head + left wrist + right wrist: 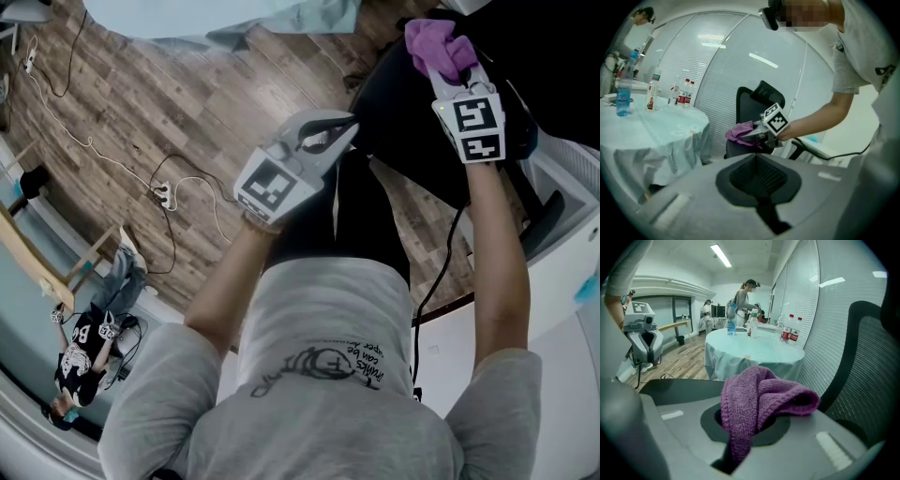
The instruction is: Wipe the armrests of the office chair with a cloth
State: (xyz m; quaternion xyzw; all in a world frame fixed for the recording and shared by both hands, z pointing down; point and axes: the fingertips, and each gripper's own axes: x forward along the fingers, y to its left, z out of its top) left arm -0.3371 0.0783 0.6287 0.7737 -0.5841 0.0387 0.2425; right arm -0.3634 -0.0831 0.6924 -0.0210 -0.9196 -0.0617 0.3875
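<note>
The right claw (456, 82) is pinching the purple cloth (757, 397), which bunches up and spills over its tips. The left claw (349, 128) is pressed together with nothing in it (it hangs beside the chair, apart from the cloth). The office chair (398, 122) is just beside the cloth, its mesh back (869, 376) near on the right claw's right. I judge this the approach step: cloth in the claw, no wiping yet, since no view shows it touching an armrest (I cannot pick one out for sure). The next move calls for laying the cloth flat on one armrest and holding the pinch firm while stroking along it.
</note>
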